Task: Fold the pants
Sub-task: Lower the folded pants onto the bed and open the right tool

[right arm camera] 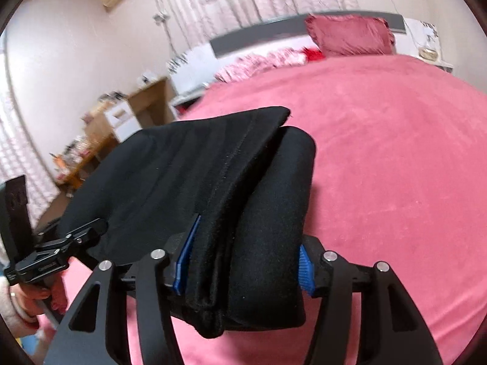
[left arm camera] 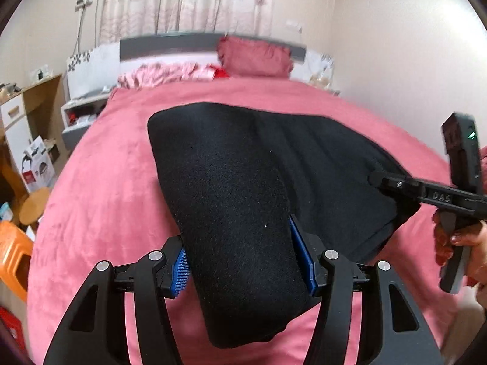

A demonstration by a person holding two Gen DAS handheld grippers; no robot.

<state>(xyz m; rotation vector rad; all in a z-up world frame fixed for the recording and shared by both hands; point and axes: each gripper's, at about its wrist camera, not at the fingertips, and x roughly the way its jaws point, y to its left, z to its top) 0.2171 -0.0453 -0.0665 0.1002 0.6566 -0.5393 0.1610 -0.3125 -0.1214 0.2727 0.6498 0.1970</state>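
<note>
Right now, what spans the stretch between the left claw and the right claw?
Only the black fleece pants, clamped by the left claw and right claw, hanging over the pink plush bedspread. Shows in both wrist views.

Open pink bedspread [right arm camera: 395, 152] lies beyond the pants [right arm camera: 243, 197]; pillow [right arm camera: 350, 35] bounds it.

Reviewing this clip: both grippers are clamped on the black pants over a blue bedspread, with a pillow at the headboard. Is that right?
Not quite: the bedspread is pink, not blue, as the left wrist view shows. The rest holds: the left gripper and the right gripper are each clamped on the black pants, and a pillow sits at the headboard.
</note>
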